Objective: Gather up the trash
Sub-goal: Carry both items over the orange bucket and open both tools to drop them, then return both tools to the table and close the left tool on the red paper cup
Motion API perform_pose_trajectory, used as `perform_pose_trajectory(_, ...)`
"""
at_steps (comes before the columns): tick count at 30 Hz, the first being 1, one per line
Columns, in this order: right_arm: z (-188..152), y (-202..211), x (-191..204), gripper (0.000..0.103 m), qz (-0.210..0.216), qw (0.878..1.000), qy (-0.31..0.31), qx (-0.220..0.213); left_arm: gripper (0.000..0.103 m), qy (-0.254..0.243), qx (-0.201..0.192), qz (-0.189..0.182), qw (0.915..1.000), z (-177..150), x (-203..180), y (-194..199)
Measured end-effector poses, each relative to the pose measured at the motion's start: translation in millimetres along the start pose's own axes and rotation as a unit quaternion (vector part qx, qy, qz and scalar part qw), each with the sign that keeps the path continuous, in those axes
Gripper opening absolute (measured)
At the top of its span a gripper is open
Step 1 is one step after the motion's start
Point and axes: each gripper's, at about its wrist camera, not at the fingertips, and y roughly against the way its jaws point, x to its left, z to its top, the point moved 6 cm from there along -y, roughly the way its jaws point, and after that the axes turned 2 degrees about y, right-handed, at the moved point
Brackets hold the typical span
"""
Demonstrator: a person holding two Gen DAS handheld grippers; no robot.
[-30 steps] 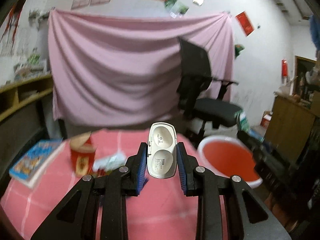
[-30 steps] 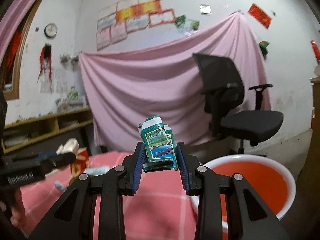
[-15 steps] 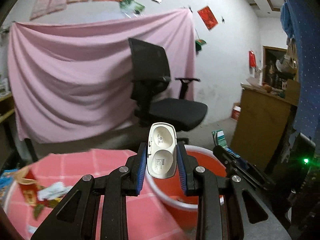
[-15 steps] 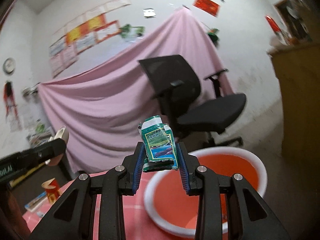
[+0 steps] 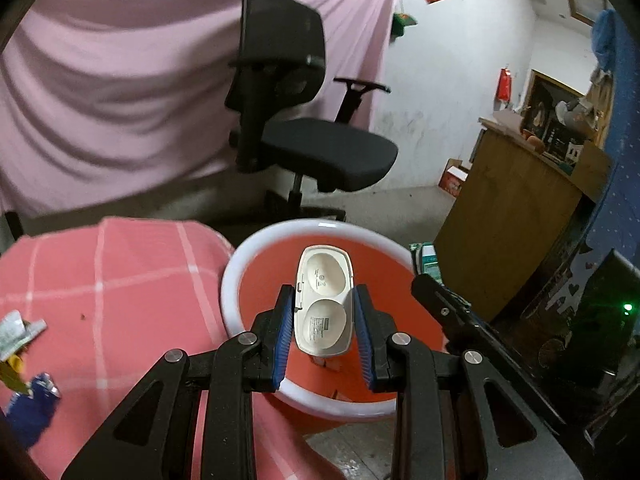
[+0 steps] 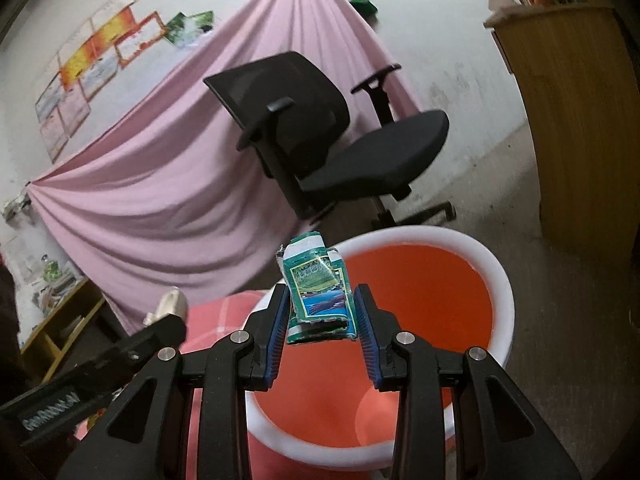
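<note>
At nine o'clock in the left wrist view the surface (image 5: pixel 120 280), under a pink checked cloth, ends in a rounded edge that touches the rim of the red basin (image 5: pixel 256 240), so no gap shows between them. Crumpled wrappers (image 5: pixel 18 332) lie at the surface's far left. Beyond the basin, at twelve o'clock, bare floor runs to a black office chair (image 5: pixel 308 136); a wooden cabinet (image 5: pixel 504 216) stands at three o'clock, near the basin's right side.

The left gripper (image 5: pixel 323 320) has its fingers (image 5: pixel 282 336) clamped on a white plastic blister tray (image 5: pixel 324 304), held upright over the basin's open mouth. Inside the basin, low and partly hidden by the tray, sits something pale, perhaps a scrap; the view is too poor to say.

In the right wrist view the right gripper (image 6: pixel 322 320) grips a crushed green carton (image 6: pixel 320 292) between its fingers (image 6: pixel 276 336), above the near-left rim of the same basin (image 6: pixel 500 280), whose visible red interior looks bare. The left gripper's tip shows at eight o'clock.

A second ago both grippers looked across the surface, with the basin off to the right; now the basin lies directly under both loads, and a red cup seen then is out of view.
</note>
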Motion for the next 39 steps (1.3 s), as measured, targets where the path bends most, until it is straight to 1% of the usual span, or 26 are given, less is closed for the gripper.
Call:
perform_pose_trajectory(2,-0.7,-2.1,-3.8,0.033,-0.002,1.000,-0.004,0.006,0.027,0.006,0.007,-0.002,1.0000,-0.8,1.2,-4.4)
perform_pose_trajectory(3,-1.5,-2.9,-5.4,0.036,-0.004,1.000,-0.004,0.008,0.033,0.008,0.009,0.001,0.9999,-0.6,3.3,-5.7)
perform_pose_trajectory(5,-2.7,-2.6,-7.7,0.040,-0.005,1.000,-0.007,0.009,0.038,0.013,0.005,0.002,0.9999,-1.7,7.7,-5.0)
perform_pose_trajectory(7,-3.0,-2.5,-8.7,0.040,-0.007,1.000,-0.007,0.011,0.038,0.020,-0.001,0.003,0.9998,-1.6,12.0,-2.2)
perform_pose_trajectory(10,-2.8,-0.2,-7.0,0.040,-0.008,1.000,-0.002,0.007,0.038,0.027,-0.011,0.016,0.9995,-2.0,20.5,6.6)
perform_pose_trajectory(13,-1.4,5.3,2.5,0.041,-0.002,1.000,0.016,-0.005,0.038,0.030,-0.028,0.033,0.9986,-2.6,28.6,21.5)
perform_pose_trajectory(15,0.5,12.0,13.2,0.045,0.007,0.999,0.035,-0.019,0.042,0.030,-0.042,0.044,0.9977,-3.3,34.0,33.8)
perform_pose_trajectory(19,4.5,23.8,37.2,0.050,0.024,0.996,0.069,-0.047,0.047,0.036,-0.083,0.064,0.9938,-4.8,47.5,68.5)
perform_pose_trajectory(20,4.3,27.7,43.3,0.053,0.030,0.995,0.076,-0.054,0.050,0.037,-0.090,0.068,0.9929,-5.9,49.4,73.6)
perform_pose_trajectory(22,3.7,32.3,54.5,0.057,0.037,0.993,0.088,-0.063,0.056,0.039,-0.112,0.083,0.9895,-7.7,57.0,91.3)
perform_pose_trajectory(23,3.2,34.8,60.2,0.068,0.041,0.993,0.092,-0.067,0.062,0.041,-0.124,0.092,0.9872,-9.4,61.6,101.3)
perform_pose_trajectory(24,2.7,38.1,64.5,0.081,0.045,0.992,0.093,-0.075,0.068,0.044,-0.141,0.104,0.9836,-11.7,67.9,115.1)
perform_pose_trajectory(25,2.9,41.8,68.6,0.085,0.046,0.991,0.094,-0.084,0.072,0.046,-0.150,0.109,0.9816,-13.7,71.9,122.6)
perform_pose_trajectory(27,3.9,48.0,77.0,0.089,0.052,0.989,0.098,-0.100,0.091,0.052,-0.170,0.125,0.9761,-18.9,82.4,142.1)
perform_pose_trajectory(28,3.9,51.2,81.6,0.091,0.056,0.987,0.100,-0.108,0.095,0.055,-0.181,0.133,0.9729,-20.7,87.2,149.2)
perform_pose_trajectory(29,3.7,54.6,85.9,0.098,0.058,0.986,0.103,-0.117,0.099,0.059,-0.200,0.145,0.9672,-24.9,94.0,163.4)
perform_pose_trajectory(30,3.3,58.7,90.7,0.103,0.061,0.984,0.105,-0.127,0.100,0.060,-0.210,0.151,0.9640,-27.4,99.0,169.2)
perform_pose_trajectory(33,3.2,70.7,105.8,0.103,0.074,0.979,0.119,-0.151,0.100,0.062,-0.231,0.175,0.9549,-38.6,116.0,195.4)
perform_pose_trajectory(35,0.0,79.1,119.0,0.103,0.082,0.973,0.138,-0.167,0.100,0.062,-0.240,0.190,0.9499,-46.6,124.9,207.4)
perform_pose_trajectory(36,-2.0,82.3,124.9,0.103,0.085,0.970,0.147,-0.172,0.101,0.063,-0.248,0.200,0.9457,-52.6,131.6,218.2)
perform_pose_trajectory(37,-4.4,85.5,132.1,0.103,0.090,0.967,0.157,-0.178,0.101,0.063,-0.252,0.205,0.9438,-55.3,135.1,220.7)
perform_pose_trajectory(39,-9.7,91.3,145.9,0.103,0.100,0.961,0.177,-0.187,0.101,0.066,-0.261,0.223,0.9368,-67.0,147.2,236.6)
